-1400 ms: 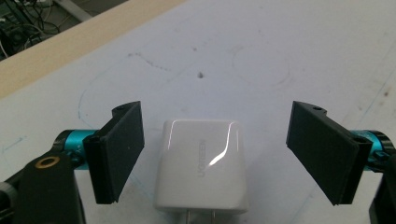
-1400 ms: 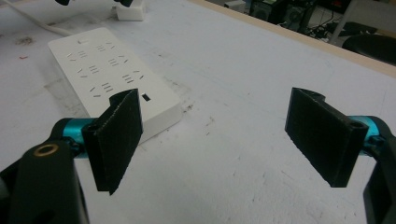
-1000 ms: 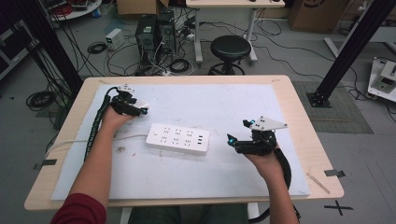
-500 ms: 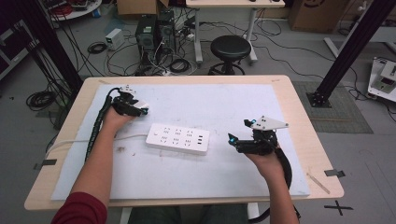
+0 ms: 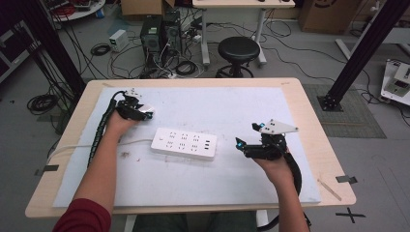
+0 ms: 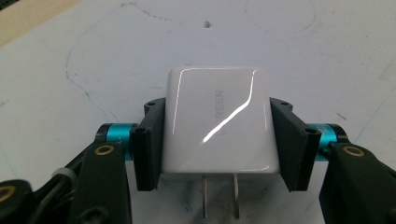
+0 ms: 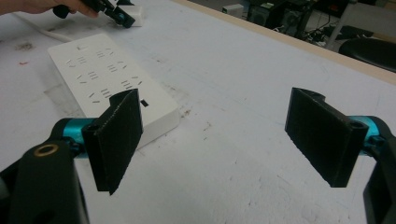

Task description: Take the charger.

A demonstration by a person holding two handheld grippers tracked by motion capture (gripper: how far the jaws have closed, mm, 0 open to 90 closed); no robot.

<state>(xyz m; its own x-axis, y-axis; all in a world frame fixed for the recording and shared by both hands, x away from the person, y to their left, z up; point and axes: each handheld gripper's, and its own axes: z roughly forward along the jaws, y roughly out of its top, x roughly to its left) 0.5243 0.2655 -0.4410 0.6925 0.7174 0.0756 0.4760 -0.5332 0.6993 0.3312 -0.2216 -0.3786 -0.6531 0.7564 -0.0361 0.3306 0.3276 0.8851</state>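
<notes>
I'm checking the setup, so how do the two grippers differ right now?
The left gripper has just closed its fingers on the white charger; the right gripper is open, with nothing between its fingers. The left sits at the table's far left, the right by the power strip's right end. Both have black fingers.

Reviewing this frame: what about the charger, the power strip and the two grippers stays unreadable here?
- Charger, left gripper view: brand lettering washed out by glare; prong tips cut off by the bottom edge; whether it is lifted off the mat is unclear.
- Left gripper, high view: too small to show the pads' contact with the charger.
- Power strip, right gripper view: near corner hidden behind the right gripper pad.
- Power strip cord, high view: passes under the left forearm.
</notes>
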